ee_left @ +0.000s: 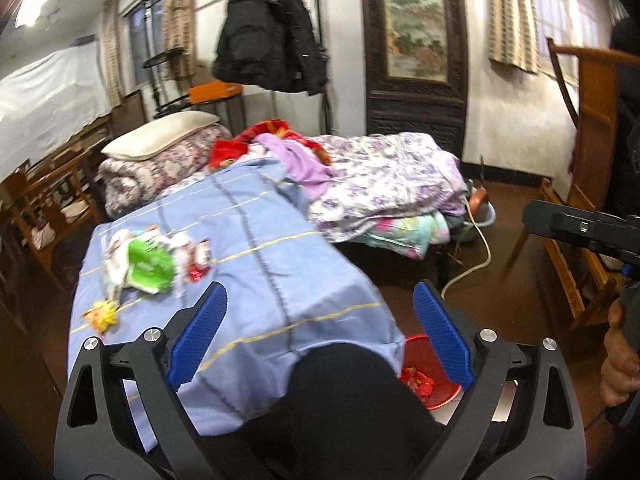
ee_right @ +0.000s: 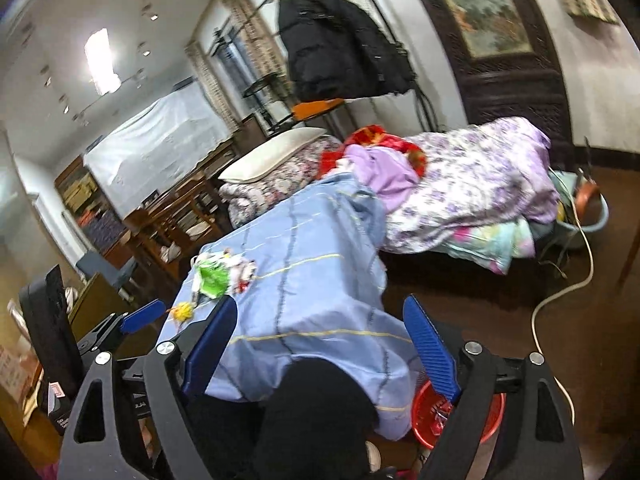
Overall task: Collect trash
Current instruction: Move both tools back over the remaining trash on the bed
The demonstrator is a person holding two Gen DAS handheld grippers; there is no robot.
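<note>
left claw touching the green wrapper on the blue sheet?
Apart. The left wrist view shows the left claw open and empty, with bare blue sheet between its fingertips and the green wrapper.

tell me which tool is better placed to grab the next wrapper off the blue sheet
Left, probably. The left tool is open and empty, and the wrapper pile and yellow wrapper lie on its side. The right tool, also open, is nearer the red bin.

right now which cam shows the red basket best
The right wrist view: the red basket shows its rim, wall and wrappers inside, on the floor by the blue sheet. In the left wrist view the sheet and gripper hide more.
</note>
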